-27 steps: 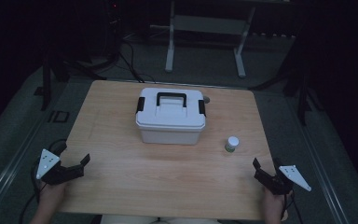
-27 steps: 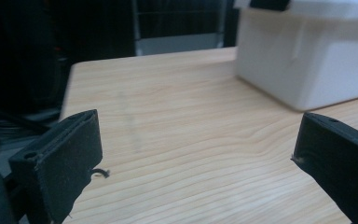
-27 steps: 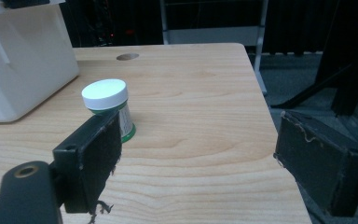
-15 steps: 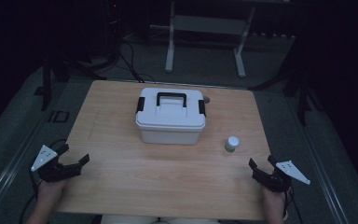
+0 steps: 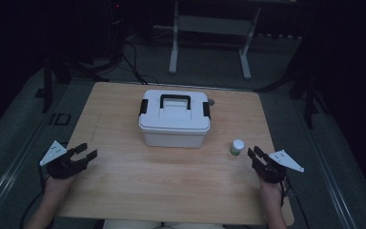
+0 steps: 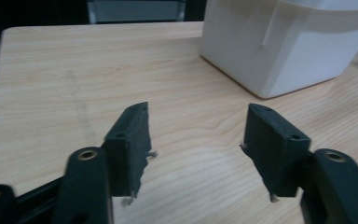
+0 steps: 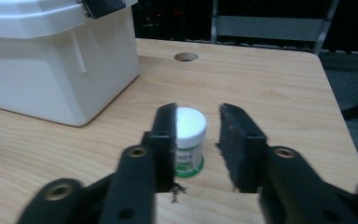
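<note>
On wooden table (image 5: 124, 191): white box (image 5: 174, 119), small jar (image 5: 237, 147); dark room.

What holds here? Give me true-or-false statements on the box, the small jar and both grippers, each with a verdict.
1. The white box has its lid on. True.
2. The small jar stands on top of the box. False: it stands on the table, to the right of the box.
3. The right gripper grips the jar. False: its fingers are open, short of it.
4. The left gripper is open, holding nothing. True.
</note>
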`<state>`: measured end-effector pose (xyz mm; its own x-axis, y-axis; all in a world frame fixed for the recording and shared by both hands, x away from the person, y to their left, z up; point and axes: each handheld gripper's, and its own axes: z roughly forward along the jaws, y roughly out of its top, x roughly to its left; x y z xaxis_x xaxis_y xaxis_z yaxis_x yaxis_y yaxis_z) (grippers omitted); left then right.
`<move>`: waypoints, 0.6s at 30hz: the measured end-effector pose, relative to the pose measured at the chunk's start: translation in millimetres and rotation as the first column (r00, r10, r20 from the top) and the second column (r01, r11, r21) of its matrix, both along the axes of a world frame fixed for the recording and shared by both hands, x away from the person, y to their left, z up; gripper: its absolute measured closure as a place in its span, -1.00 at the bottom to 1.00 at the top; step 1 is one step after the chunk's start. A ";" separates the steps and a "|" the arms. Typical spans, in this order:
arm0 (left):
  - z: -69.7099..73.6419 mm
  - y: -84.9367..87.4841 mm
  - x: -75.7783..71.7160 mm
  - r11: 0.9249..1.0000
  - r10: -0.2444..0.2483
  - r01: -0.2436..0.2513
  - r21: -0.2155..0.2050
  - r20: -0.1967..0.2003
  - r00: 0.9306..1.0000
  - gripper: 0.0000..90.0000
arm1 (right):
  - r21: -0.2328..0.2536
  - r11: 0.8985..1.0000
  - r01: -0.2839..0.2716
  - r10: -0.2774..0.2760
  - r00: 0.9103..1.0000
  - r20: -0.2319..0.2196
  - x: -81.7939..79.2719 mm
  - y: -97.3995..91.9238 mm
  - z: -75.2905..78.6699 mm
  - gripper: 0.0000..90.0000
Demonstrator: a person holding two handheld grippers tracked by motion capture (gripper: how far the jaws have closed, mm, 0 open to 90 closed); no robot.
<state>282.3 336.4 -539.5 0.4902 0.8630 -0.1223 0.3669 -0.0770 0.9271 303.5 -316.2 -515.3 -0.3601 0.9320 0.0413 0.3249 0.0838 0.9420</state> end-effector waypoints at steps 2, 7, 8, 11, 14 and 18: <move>1.5 -3.2 5.3 1.000 -0.008 0.008 0.007 -0.004 1.000 0.05 | 0.000 1.000 -0.019 0.019 1.000 -0.007 4.9 5.0 1.1 0.64; 5.8 -14.6 21.6 0.998 -0.066 0.066 0.014 -0.028 0.997 0.33 | -0.025 0.999 -0.045 0.045 0.999 -0.009 16.5 18.2 3.0 0.90; 5.8 -14.6 21.6 0.998 -0.066 0.066 0.014 -0.028 0.997 0.36 | -0.024 0.999 -0.049 0.049 0.999 -0.010 17.9 20.0 3.3 0.92; 8.1 -24.8 32.7 0.996 -0.080 0.082 0.038 -0.050 0.996 0.50 | -0.027 0.997 -0.070 0.070 0.997 -0.017 23.9 28.2 5.0 0.99; 8.9 -28.4 36.9 0.995 -0.090 0.092 0.035 -0.055 0.994 0.58 | -0.032 0.996 -0.087 0.086 0.996 -0.026 27.7 32.9 5.7 1.00; 12.1 -36.2 46.4 0.993 -0.100 0.103 0.050 -0.062 0.993 0.74 | -0.028 0.994 -0.102 0.101 0.994 -0.032 34.4 40.7 6.9 1.00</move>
<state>328.8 300.1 -527.4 0.5686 0.8154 -0.1090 0.4086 -0.1649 0.8977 337.9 -275.5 -508.4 -0.4522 0.8915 0.0270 0.3419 0.1453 0.9284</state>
